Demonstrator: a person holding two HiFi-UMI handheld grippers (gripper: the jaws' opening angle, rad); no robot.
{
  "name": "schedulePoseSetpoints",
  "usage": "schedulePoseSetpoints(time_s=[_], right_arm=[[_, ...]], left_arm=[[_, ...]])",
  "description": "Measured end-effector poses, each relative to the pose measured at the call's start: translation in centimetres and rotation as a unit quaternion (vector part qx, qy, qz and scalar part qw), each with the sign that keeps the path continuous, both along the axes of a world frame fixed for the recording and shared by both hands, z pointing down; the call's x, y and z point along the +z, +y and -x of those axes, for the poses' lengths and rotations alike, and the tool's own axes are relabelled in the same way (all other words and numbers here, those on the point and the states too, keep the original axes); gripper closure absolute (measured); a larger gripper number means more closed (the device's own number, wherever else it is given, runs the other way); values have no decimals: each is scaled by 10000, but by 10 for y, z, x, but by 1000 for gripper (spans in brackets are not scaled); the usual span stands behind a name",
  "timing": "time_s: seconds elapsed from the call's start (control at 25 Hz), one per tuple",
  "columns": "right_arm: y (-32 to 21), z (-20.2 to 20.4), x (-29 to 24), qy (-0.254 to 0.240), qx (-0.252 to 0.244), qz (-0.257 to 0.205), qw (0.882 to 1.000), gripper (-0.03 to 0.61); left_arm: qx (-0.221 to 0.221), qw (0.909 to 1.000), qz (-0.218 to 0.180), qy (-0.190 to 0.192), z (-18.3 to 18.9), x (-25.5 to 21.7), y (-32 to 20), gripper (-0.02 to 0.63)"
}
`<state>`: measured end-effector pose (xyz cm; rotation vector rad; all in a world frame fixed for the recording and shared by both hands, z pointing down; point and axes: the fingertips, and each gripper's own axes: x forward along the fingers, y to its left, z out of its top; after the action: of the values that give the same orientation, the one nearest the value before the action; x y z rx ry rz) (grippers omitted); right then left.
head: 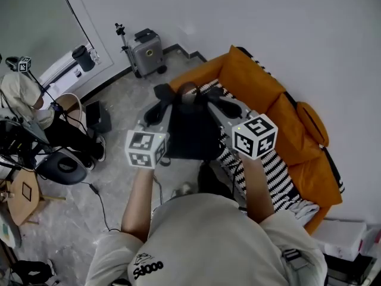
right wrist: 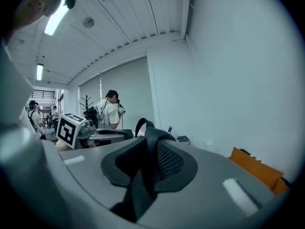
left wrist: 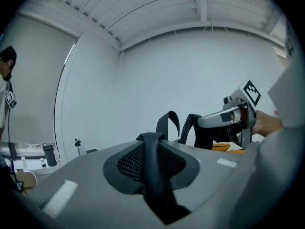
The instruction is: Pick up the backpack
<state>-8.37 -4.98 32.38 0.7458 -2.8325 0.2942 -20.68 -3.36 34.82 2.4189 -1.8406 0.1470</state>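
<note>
blocked ahead: backpack [head: 190, 130] | right: orange sofa [head: 256, 79] | free: floor [head: 119, 165] left

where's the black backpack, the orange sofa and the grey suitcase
black fabric backpack [head: 190, 133], head view, front panel
orange cushioned sofa [head: 251, 80], head view, back cushion
grey wheeled suitcase [head: 149, 53], head view, side panel

Lower centre, seen from above: a person in a pale grey short-sleeved T-shirt [head: 208, 237] with a small dark logo [head: 147, 269] at its lower left. The grey left gripper [head: 155, 113] and right gripper [head: 229, 107] each carry white cubes [head: 146, 149] printed with black square markers.
</note>
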Motion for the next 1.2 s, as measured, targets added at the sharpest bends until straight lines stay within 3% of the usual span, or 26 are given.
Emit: schedulePoseSetpoints(time_s=[0.6, 1.04, 1.2], right_arm=[[47, 8, -49, -123, -282, -550, 9980, 508], [52, 9, -59, -107, -357, -667, 9971, 509], [91, -1, -58, -88, -303, -758, 9966, 509]], left_arm=[[19, 9991, -378, -210, 8, -51, 49, 540], [-114, 9982, -524, -282, 9, -72, 55, 541], [-104, 9978, -559, -328, 0, -71, 94, 541]])
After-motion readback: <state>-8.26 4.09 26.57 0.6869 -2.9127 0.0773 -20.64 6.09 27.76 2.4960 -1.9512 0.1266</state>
